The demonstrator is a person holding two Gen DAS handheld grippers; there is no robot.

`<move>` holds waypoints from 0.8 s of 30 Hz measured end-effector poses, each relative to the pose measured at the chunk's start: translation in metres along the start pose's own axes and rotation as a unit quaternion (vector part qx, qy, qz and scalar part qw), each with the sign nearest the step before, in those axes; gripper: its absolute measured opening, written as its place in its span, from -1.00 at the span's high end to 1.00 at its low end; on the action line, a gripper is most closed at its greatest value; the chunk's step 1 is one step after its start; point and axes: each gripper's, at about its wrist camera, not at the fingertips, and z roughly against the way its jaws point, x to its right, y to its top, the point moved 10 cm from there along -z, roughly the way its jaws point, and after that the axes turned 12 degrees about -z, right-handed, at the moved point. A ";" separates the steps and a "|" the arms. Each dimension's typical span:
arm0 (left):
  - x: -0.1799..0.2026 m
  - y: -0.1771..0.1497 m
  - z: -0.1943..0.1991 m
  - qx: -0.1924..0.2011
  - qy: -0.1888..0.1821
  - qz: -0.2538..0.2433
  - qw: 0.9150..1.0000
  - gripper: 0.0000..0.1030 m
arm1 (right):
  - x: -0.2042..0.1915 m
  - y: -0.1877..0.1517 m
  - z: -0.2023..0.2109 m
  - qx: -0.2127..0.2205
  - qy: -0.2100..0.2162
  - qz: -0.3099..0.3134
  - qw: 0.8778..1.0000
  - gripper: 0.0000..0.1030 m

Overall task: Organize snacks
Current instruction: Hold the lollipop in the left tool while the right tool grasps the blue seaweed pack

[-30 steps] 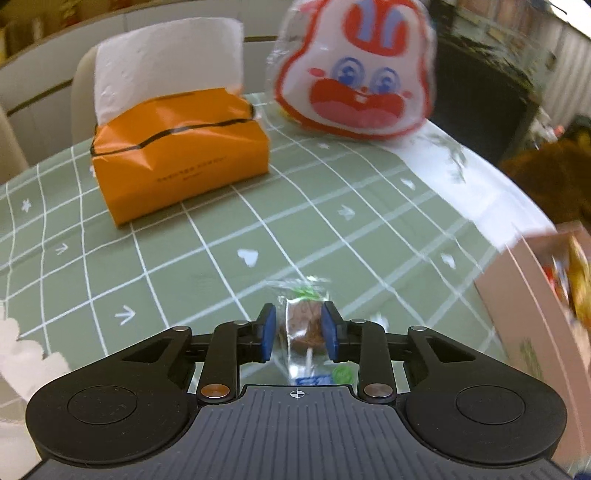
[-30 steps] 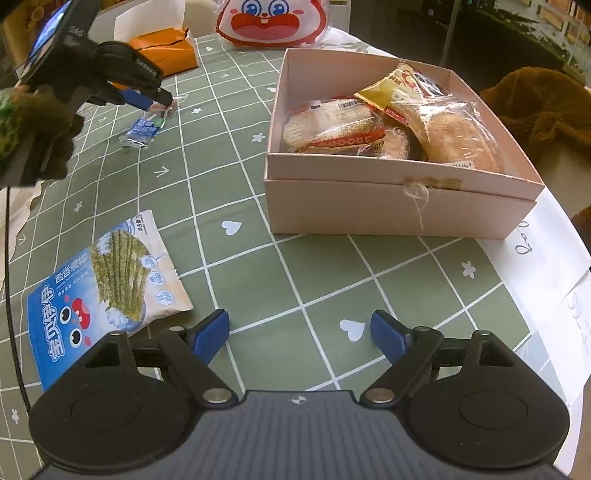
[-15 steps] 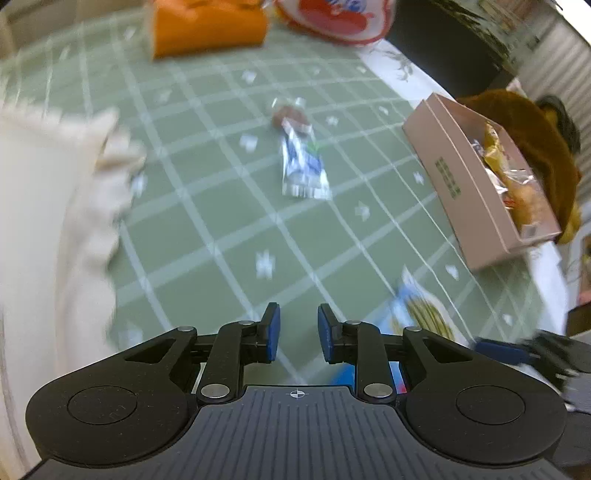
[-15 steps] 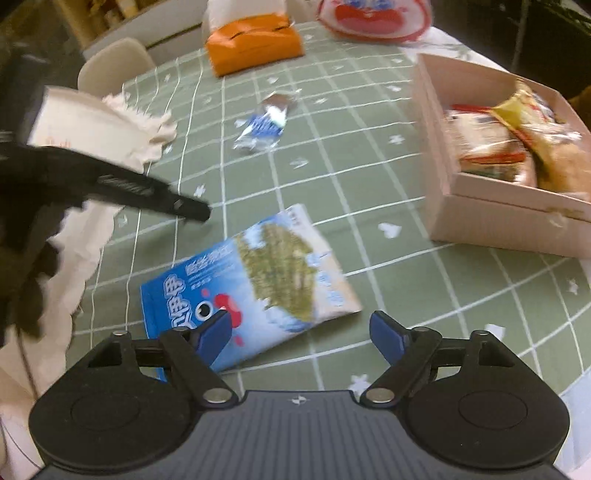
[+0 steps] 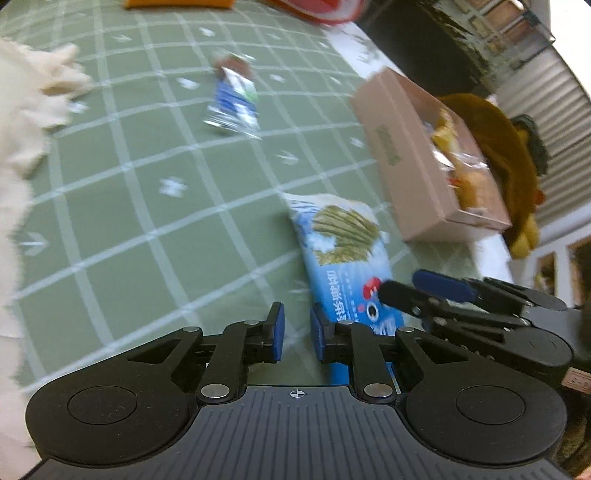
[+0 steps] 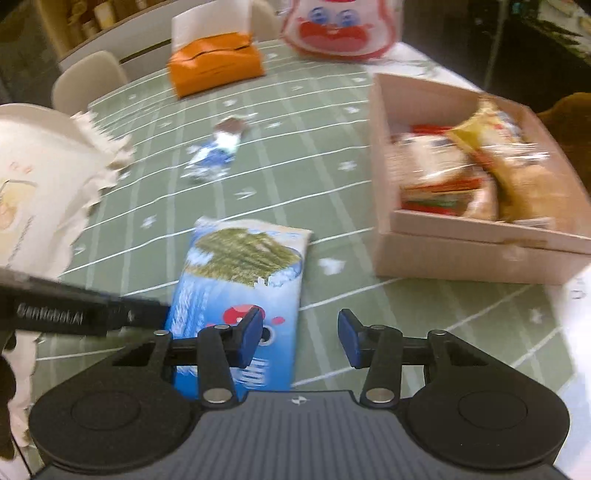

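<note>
A blue seaweed snack bag (image 6: pixel 242 273) lies flat on the green checked tablecloth; it also shows in the left wrist view (image 5: pixel 343 254). My right gripper (image 6: pixel 301 336) is open and empty, low over the bag's near end. My left gripper (image 5: pixel 294 334) has a narrow gap between its jaws and holds nothing, just left of the bag. A small blue-wrapped candy (image 5: pixel 234 103) lies farther back, and shows in the right wrist view (image 6: pixel 214 155). A pink cardboard box (image 6: pixel 461 254) holding several snack packets stands at the right, also in the left wrist view (image 5: pixel 410 162).
An orange tissue box (image 6: pixel 214 70) and a white-and-red rabbit-face bag (image 6: pixel 340 29) stand at the table's far side. A cream fringed cloth (image 6: pixel 40 184) covers the left. A brown plush toy (image 5: pixel 506 158) sits beyond the pink box. Chairs stand behind the table.
My left gripper let go of the small candy, pulled back and swung down beside the seaweed bag. My right gripper moved left and lower onto the seaweed bag, staying open.
</note>
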 end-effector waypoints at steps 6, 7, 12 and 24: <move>-0.007 0.064 0.023 0.119 0.077 -0.035 0.989 0.58 | 0.021 0.002 0.010 0.016 -0.002 -0.017 1.000 -0.26; -0.013 0.082 0.028 0.143 0.107 -0.045 0.983 0.55 | 0.023 0.001 0.010 0.016 -0.004 -0.019 1.000 -0.26; -0.042 0.147 0.013 0.145 0.204 -0.072 0.965 0.45 | 0.032 -0.007 0.007 0.005 -0.003 -0.035 0.999 -0.26; -0.070 0.174 -0.046 0.083 0.247 -0.114 0.959 0.19 | 0.052 -0.016 0.013 0.007 0.003 -0.051 0.999 -0.28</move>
